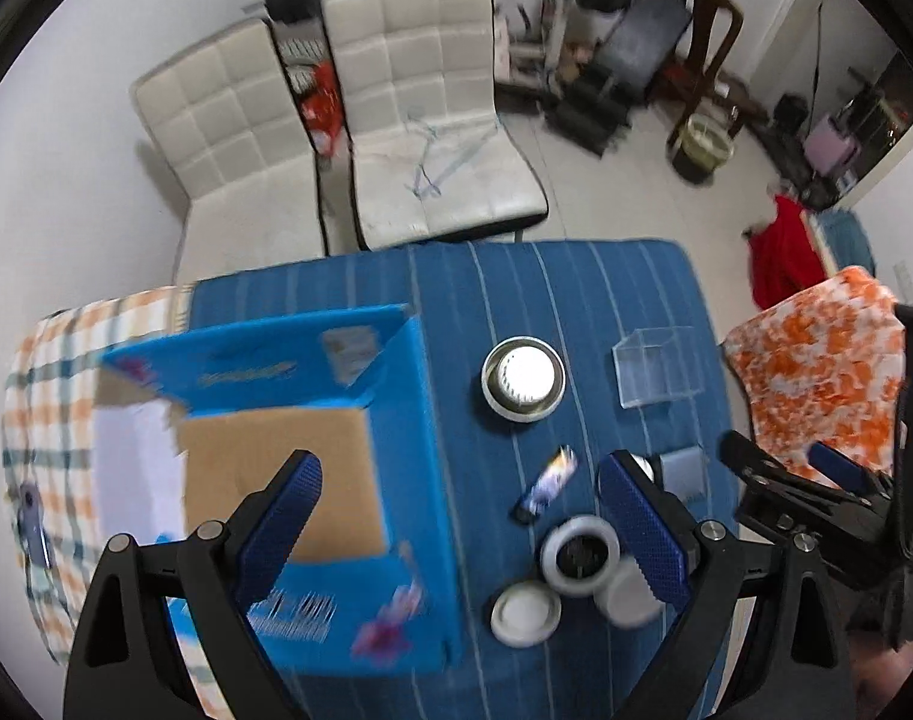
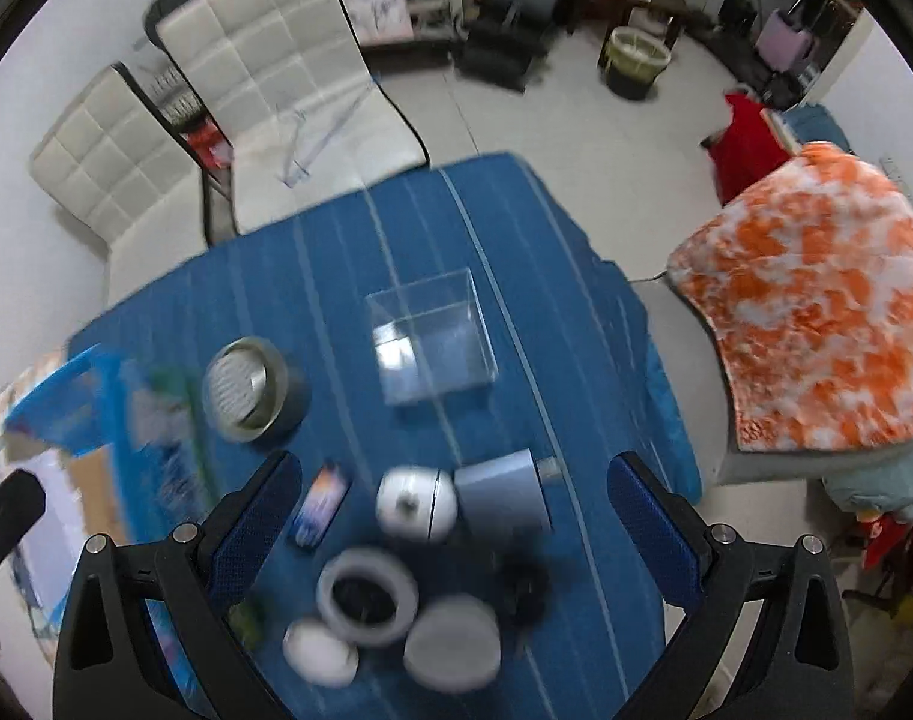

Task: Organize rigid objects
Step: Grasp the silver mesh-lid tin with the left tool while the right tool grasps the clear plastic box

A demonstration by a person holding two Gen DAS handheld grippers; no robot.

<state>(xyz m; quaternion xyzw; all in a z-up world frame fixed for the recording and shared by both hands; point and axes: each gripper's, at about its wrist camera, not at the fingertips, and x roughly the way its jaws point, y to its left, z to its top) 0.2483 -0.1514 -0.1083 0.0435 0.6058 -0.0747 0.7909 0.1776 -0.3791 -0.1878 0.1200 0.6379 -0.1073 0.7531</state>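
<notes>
An open blue cardboard box (image 1: 336, 480) sits on the left of the blue striped table (image 1: 576, 300). My left gripper (image 1: 462, 516) is open and empty above the box's right wall. Right of it lie a metal tin (image 1: 523, 378), a clear plastic box (image 1: 660, 366), a small dark packet (image 1: 549, 483), a grey ring (image 1: 579, 555) and two white lids (image 1: 525, 612). My right gripper (image 2: 456, 516) is open and empty above a white ball-like object (image 2: 417, 501), a grey block (image 2: 504, 492), the ring (image 2: 366, 594), the packet (image 2: 321, 504) and the lids (image 2: 450, 642).
Two white padded chairs (image 1: 396, 120) stand beyond the table's far edge. An orange-and-white cloth (image 2: 816, 324) covers something to the right. A checked cloth (image 1: 42, 420) lies left of the box. Gym gear and clutter line the far wall.
</notes>
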